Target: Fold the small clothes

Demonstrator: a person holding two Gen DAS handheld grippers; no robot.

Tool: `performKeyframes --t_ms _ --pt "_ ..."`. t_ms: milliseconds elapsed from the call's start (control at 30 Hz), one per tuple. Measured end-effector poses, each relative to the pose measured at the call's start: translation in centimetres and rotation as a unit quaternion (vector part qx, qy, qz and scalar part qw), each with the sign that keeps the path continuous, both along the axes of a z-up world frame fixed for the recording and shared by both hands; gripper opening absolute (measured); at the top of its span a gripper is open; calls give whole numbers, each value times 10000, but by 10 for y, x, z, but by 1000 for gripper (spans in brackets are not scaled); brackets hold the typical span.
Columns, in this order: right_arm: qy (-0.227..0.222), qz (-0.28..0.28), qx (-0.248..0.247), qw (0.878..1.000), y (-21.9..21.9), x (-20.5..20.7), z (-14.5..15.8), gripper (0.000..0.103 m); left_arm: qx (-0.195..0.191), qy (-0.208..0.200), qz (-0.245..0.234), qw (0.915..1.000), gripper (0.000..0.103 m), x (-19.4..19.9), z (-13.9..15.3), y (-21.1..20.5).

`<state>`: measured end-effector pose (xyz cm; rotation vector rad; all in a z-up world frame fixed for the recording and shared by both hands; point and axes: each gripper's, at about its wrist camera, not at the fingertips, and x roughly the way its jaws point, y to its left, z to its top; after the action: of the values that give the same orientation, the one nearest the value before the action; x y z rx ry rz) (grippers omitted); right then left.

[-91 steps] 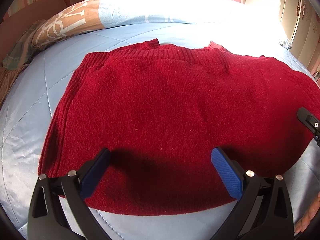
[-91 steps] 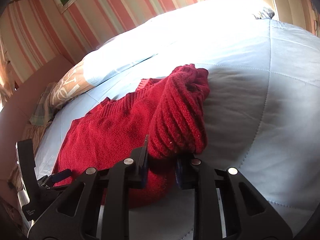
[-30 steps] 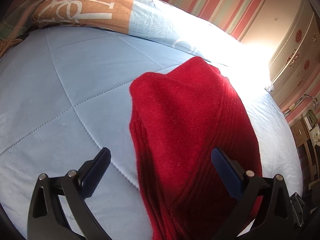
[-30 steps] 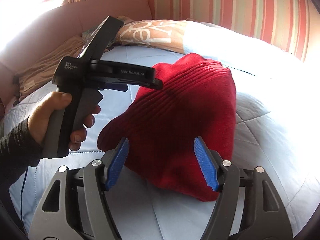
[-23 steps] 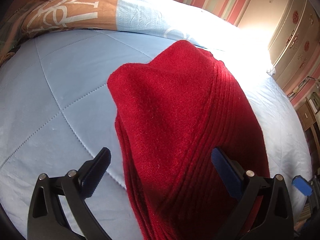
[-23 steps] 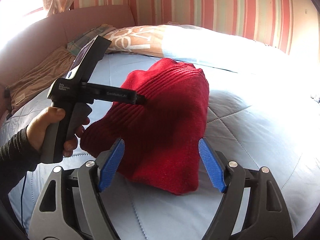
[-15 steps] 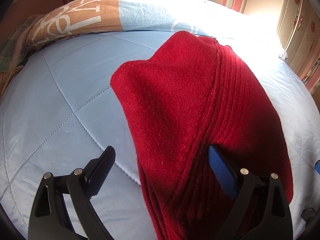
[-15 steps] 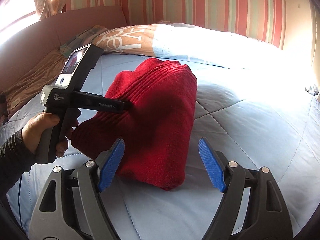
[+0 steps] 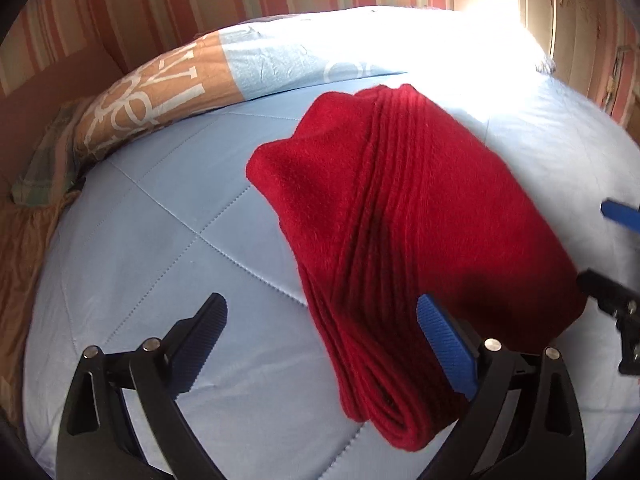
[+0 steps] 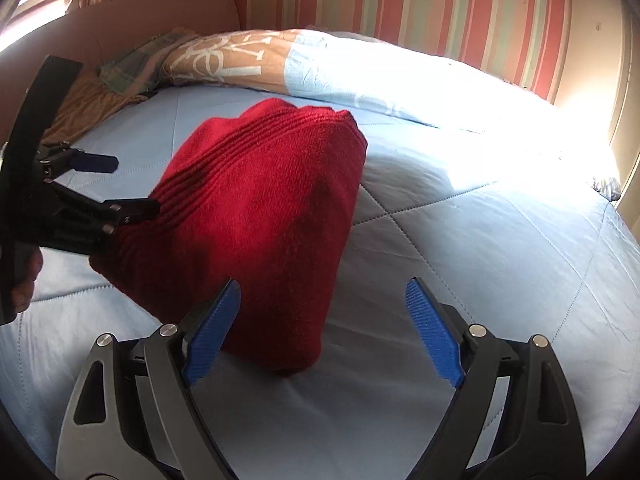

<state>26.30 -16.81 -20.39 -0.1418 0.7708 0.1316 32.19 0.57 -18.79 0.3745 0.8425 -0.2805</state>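
The red sweater [image 9: 404,216] lies folded into a thick bundle on the light blue quilted bed cover [image 9: 152,240], near the middle of the bed. Its ribbed layers are stacked along one side, with a rounded fold at the near end in the left wrist view.

Left gripper [image 9: 320,332]: fingers spread wide and holding nothing. The left finger is over bare quilt. The right finger [image 9: 444,344] lies against the near edge of the sweater bundle, with the fabric overlapping its tip in the view. In the right wrist view this gripper [image 10: 108,188] enters from the left, one finger tip at the ribbed side of the sweater; actual contact cannot be confirmed.

Right gripper [image 10: 324,328]: fingers spread wide and holding nothing. The left finger [image 10: 212,328] overlaps the near edge of the sweater in the view; the right finger is over bare quilt.

A patterned orange and pale blue pillow [image 10: 248,60] lies across the head of the bed, beyond the sweater. A striped wall [image 10: 420,0] stands behind it.
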Motion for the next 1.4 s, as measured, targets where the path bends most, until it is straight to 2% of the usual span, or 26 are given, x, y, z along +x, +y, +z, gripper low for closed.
performKeyframes --t_ms 67,100,200,300,400,500,633,733,900,1067,1233,1333,1400 --pt "87 40 -154 9998 3 4 -11 85 371 -19 -19 9993 97 -4 -18 -1" --pt "143 22 -284 9995 4 6 -17 86 398 61 43 9992 98 -2 -26 2" --pt "374 -81 -294 9988 1 13 -34 90 -140 323 295 9989 102 10 -39 23" --pt "557 -217 4 9982 -8 19 -49 92 -404 494 371 9973 102 19 -45 36" --pt "340 -94 181 9992 -10 10 -31 90 -379 283 288 9985 102 12 -26 33" --pt "-364 305 367 9982 -10 4 6 93 -517 -99 43 9986 102 13 7 26" --pt "-582 572 518 9953 -12 46 35 95 -789 -112 41 9968 101 58 37 9" --pt "-644 655 278 9954 -10 92 39 94 -487 -238 134 9984 101 99 42 -15" --pt "-285 663 80 9974 -6 159 25 85 -48 -71 262 9996 101 151 19 -34" --pt "3 631 -325 9975 1 178 -12 84 30 168 329 9993 102 169 -15 -20" --pt "130 234 211 9994 -16 184 -39 98 -115 82 341 9993 102 172 -30 -18" --pt "176 151 425 9988 -21 188 -46 99 -91 -7 317 9995 102 175 -36 -20" --pt "155 147 408 9989 -20 187 -43 99 -334 163 404 9985 102 180 -35 -15"
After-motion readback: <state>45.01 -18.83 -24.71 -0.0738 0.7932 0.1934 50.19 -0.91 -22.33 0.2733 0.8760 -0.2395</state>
